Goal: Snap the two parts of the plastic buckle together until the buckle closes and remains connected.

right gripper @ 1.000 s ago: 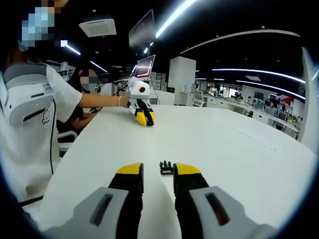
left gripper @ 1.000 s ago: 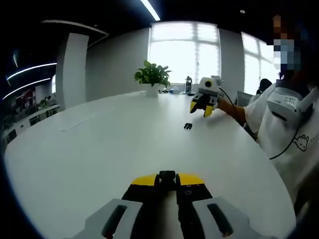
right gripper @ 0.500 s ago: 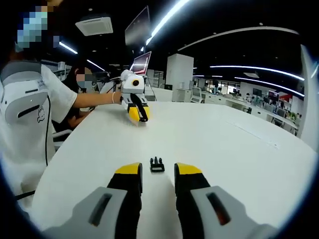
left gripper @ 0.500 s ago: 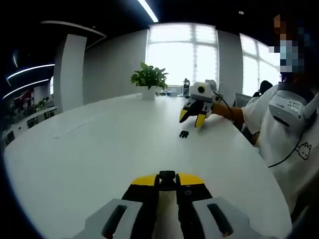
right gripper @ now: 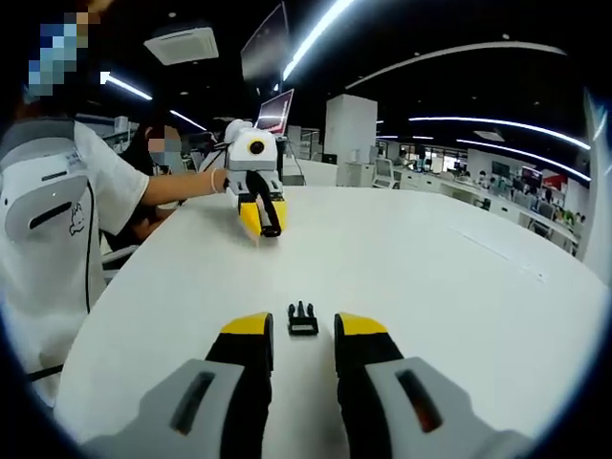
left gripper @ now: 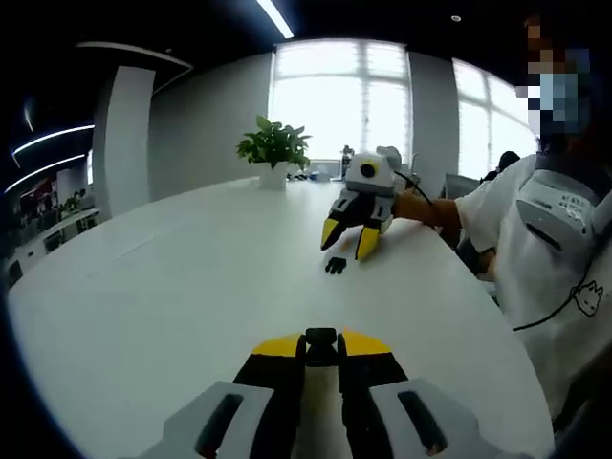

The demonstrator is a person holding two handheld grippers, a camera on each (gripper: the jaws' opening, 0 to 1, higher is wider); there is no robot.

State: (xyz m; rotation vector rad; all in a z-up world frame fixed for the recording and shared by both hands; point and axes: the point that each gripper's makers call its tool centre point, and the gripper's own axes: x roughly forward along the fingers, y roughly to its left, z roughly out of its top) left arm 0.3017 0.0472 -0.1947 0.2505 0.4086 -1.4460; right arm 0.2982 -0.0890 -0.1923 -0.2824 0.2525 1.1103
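The right hand-held gripper [right gripper: 303,337] hovered over the desk [right gripper: 459,287] with its jaws apart, the loose black buckle part [right gripper: 302,319] lying on the desk just ahead of the gap between them. The left hand-held gripper [left gripper: 321,350] had its jaws together, clamped on what looked like the other buckle part [left gripper: 321,342], well apart from the loose one. The risks, as I judged them: the right jaws could nudge the small piece so it slid aside, or grip it skewed, so the prongs missed the socket.
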